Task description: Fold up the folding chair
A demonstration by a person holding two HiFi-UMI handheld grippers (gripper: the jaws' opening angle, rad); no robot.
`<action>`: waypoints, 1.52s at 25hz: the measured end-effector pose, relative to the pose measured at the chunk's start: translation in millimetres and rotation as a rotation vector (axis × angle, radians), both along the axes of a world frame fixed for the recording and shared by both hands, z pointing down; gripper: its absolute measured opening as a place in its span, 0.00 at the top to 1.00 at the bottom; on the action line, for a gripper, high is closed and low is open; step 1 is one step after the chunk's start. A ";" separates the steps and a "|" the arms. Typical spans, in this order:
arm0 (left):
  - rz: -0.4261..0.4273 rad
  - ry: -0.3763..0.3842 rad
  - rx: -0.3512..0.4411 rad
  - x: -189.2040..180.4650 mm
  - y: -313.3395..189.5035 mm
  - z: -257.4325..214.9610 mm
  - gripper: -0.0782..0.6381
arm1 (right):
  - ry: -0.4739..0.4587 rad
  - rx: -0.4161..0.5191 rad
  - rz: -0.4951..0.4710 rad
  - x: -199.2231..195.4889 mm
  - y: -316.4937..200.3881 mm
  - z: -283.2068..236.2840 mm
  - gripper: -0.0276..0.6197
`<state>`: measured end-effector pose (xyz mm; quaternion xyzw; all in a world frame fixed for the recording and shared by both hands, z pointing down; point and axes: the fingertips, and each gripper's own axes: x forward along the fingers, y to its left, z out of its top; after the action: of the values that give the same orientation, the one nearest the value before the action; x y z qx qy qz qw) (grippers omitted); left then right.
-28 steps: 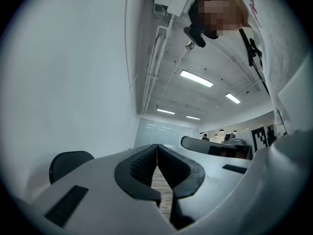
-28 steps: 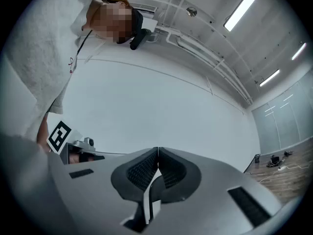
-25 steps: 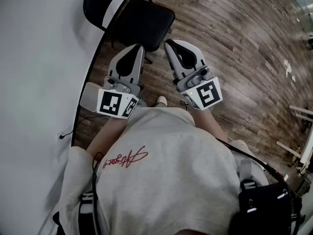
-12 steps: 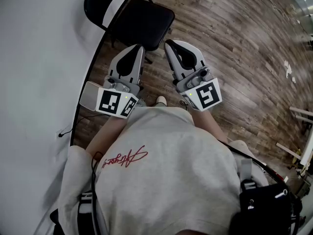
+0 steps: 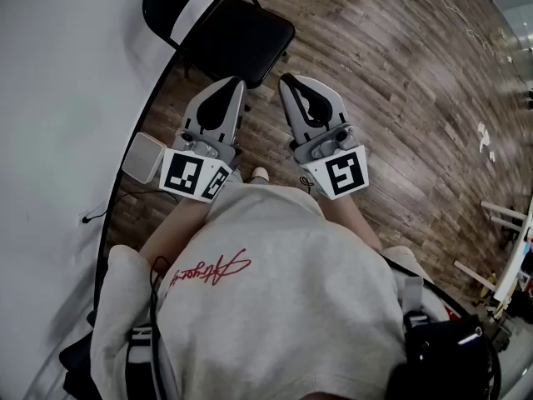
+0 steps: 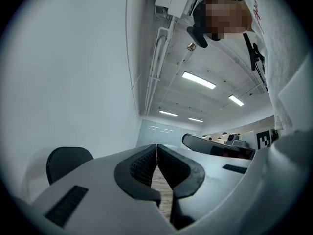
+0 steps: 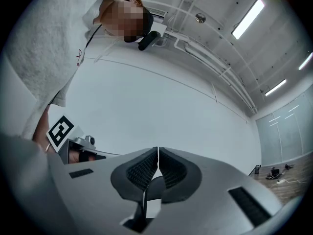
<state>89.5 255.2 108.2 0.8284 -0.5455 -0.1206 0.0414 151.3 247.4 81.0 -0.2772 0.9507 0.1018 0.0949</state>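
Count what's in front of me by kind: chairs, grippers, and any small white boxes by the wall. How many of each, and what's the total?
folding chair: 1
grippers: 2, the left gripper and the right gripper, both shut and empty
white box at the foot of the wall: 1
Total: 4

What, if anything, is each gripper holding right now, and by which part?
Nothing is held. The left gripper and right gripper both have jaws together with nothing between; the folding chair stands unfolded ahead, untouched.
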 end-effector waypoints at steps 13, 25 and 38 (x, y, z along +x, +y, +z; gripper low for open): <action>-0.011 0.007 -0.040 -35.3 -75.2 25.1 0.87 | 0.031 -0.067 0.092 -26.7 -82.1 36.6 0.93; 0.062 0.019 -0.123 -109.2 -203.1 45.5 0.87 | 0.037 -0.122 0.191 -105.4 -202.9 43.1 0.93; -0.460 0.285 -0.706 -216.0 -206.9 260.2 0.58 | 0.171 -0.463 0.241 -96.9 -241.6 173.7 0.68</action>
<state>-126.5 48.3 368.4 0.5956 -0.7123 -0.0461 0.3684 54.4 5.8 254.6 -0.3930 0.9134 -0.0846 -0.0644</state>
